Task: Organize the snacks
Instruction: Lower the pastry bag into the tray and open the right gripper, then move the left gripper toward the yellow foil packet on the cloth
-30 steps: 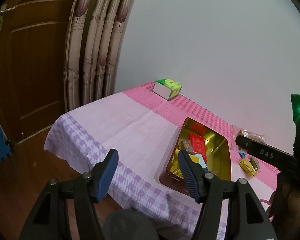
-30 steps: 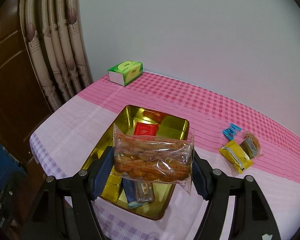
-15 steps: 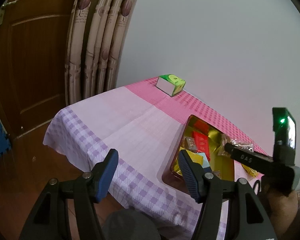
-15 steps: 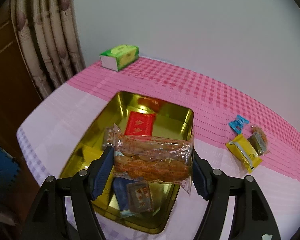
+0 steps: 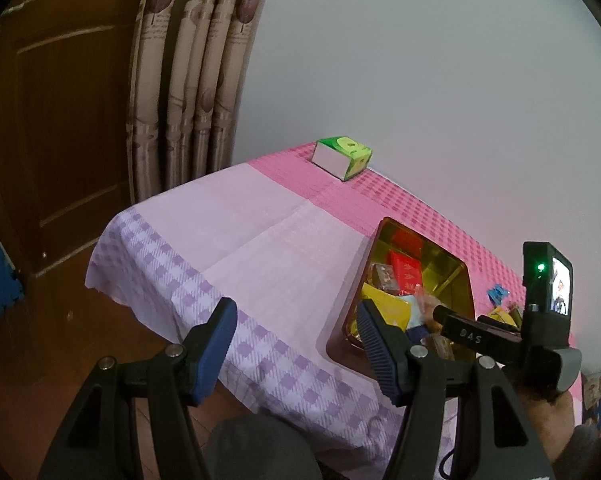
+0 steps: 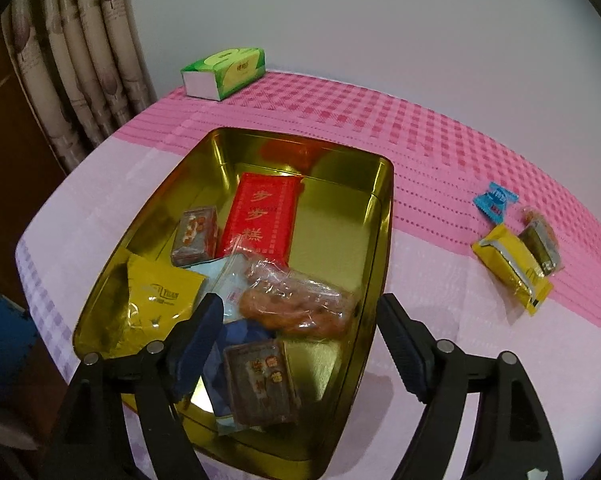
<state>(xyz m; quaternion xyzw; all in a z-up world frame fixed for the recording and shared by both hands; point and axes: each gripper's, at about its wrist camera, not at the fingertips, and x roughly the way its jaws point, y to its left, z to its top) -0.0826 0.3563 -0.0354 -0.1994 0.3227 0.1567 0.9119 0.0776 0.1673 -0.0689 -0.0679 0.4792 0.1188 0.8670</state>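
Pink and lilac checked cloth covers the table (image 6: pixel 440 152), which stands against a plain pale wall, with patterned curtains (image 5: pixel 192 80) and a brown wooden door (image 5: pixel 60 120) at the far left. Near the back edge sits a green tissue box (image 6: pixel 224 70); its printing is too small to read.

At the centre lies the gold tin (image 6: pixel 384 216), open, holding the snacks. From its left side: a yellow packet (image 6: pixel 160 292) marked "YUAN", a small brown wrapped cake (image 6: pixel 194 232), a red packet (image 6: pixel 262 216) with gold Chinese characters, and a clear bag of brown twisted pastry (image 6: pixel 296 308) resting on the others. A second brown cake (image 6: pixel 260 384) lies nearest the camera on a dark blue wrapper.

The right gripper (image 6: pixel 300 340) hangs over the tin's near end, its jaws opening and clear of the pastry bag, which lies loose between them. Its body bears the letters "DAS" in the left wrist view.

The left gripper (image 5: pixel 296 344) stands wide and empty over the table's near edge.

Right of the tin, on the cloth, lie a blue candy wrapper (image 6: pixel 496 200), a yellow bar packet (image 6: pixel 512 272) and a small clear-wrapped snack (image 6: pixel 540 236).
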